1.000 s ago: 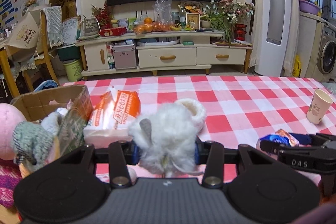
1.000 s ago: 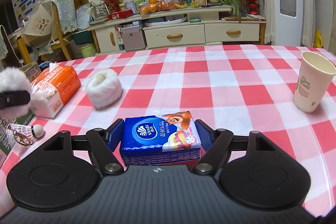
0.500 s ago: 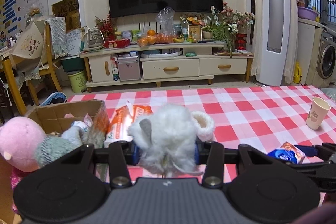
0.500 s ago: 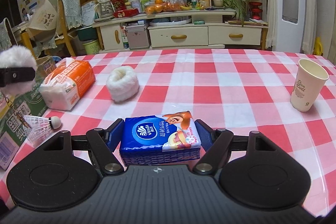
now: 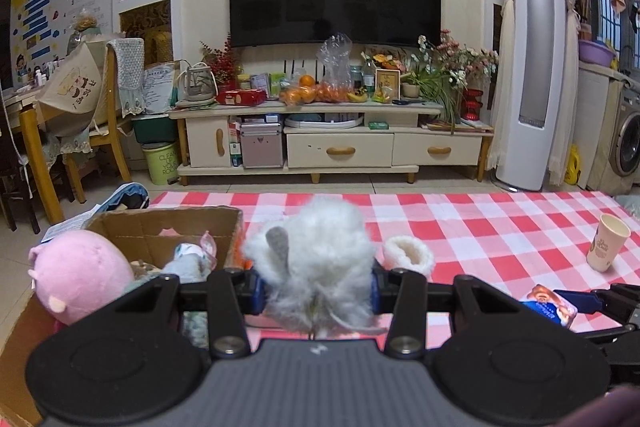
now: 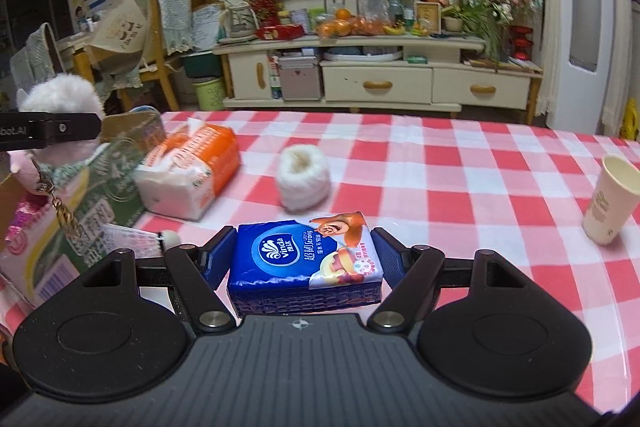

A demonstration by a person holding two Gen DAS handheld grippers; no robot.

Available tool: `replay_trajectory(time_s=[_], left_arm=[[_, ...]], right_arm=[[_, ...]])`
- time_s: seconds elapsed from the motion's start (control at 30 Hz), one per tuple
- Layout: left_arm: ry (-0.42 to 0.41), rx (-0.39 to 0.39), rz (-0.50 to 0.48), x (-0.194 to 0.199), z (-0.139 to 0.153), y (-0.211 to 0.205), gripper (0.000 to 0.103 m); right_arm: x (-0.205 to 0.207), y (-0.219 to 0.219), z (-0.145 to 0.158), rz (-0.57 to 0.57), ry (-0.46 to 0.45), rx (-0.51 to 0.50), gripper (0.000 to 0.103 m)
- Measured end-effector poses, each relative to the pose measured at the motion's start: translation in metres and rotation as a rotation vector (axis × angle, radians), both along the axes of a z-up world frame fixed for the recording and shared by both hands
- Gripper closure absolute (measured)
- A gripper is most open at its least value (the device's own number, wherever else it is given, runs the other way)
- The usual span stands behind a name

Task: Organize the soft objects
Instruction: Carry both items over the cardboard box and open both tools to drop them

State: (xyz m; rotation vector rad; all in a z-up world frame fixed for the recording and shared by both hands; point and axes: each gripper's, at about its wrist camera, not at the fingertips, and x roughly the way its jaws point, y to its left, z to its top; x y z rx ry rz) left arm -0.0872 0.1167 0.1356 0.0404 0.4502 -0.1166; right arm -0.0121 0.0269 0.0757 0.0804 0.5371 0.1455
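Jaws of the left gripper (image 5: 316, 293) squeeze a fluffy toy (image 5: 314, 263) beside the box (image 5: 160, 227); the right gripper (image 6: 302, 259) pinches a tissue pack (image 6: 304, 259). Seemingly mid-carry; next, lower the toy into the box.

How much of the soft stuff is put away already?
Some. A pink plush and a few small soft toys already sit in the cardboard box. The left gripper holds a fluffy white toy; the right gripper holds a blue tissue pack. The orange tissue pack and white fuzzy roll remain on the table.
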Motion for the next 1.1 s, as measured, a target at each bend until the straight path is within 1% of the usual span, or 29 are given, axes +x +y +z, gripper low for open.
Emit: replay_trajectory(time_s=[0.3,0.73,0.9,1.1], left_arm=[[-0.015,-0.05,0.029,-0.004,0.007,0.027,0.06],[-0.008,-0.089,0.109,-0.002,0.003,0.069,0.059],[0.001,-0.108,0.127,-0.002,0.001,0.081,0.059],[-0.007,-0.144,0.145,-0.007,0.003,0.098,0.059]], right_arm=[[0.006,0.032,0.019,0.063,-0.027,-0.011,0.012],[0.028,0.083,0.047,0.183,-0.077,-0.003,0.012],[0.036,0.101,0.054,0.225,-0.088,0.0,0.012],[0.048,0.118,0.06,0.269,-0.102,0.0,0.012]])
